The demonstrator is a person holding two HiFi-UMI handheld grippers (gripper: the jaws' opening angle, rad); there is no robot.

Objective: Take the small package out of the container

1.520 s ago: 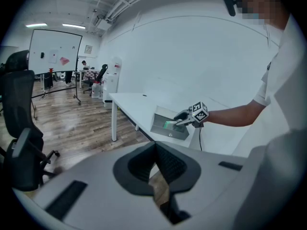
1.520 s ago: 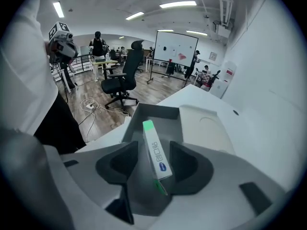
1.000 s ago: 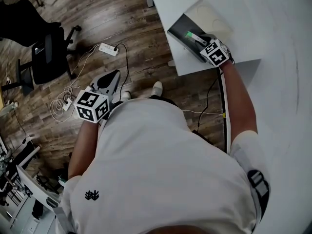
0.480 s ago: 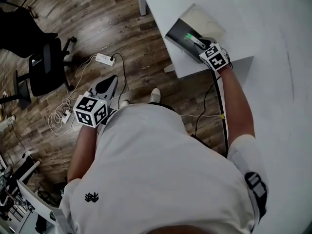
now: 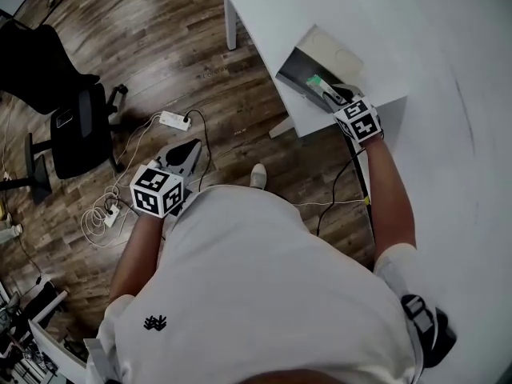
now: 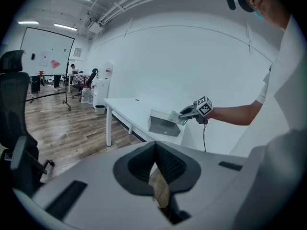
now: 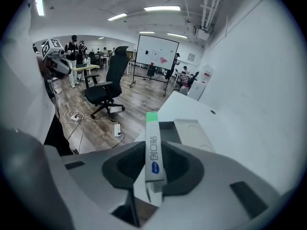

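The small package (image 7: 154,150) is a narrow white box with a green end, and my right gripper (image 7: 152,143) is shut on it. In the head view the package (image 5: 314,81) sticks out over the near rim of the open grey container (image 5: 298,69), which stands at the edge of the white table (image 5: 416,46). My right gripper (image 5: 325,90) is just beside that rim. From the left gripper view I see the container (image 6: 163,126) and the held package (image 6: 173,117) far off. My left gripper (image 5: 190,146) hangs over the floor, jaws together, holding nothing.
The container's pale lid (image 5: 338,54) lies flat behind it. On the wooden floor are a power strip (image 5: 174,120) with coiled cables and a black office chair (image 5: 76,130). A cable (image 5: 364,174) hangs below the table's edge.
My right gripper has drawn back toward the table's edge with the package, whose green end has moved from inside the container to its near rim. The left gripper has stayed low by my side.
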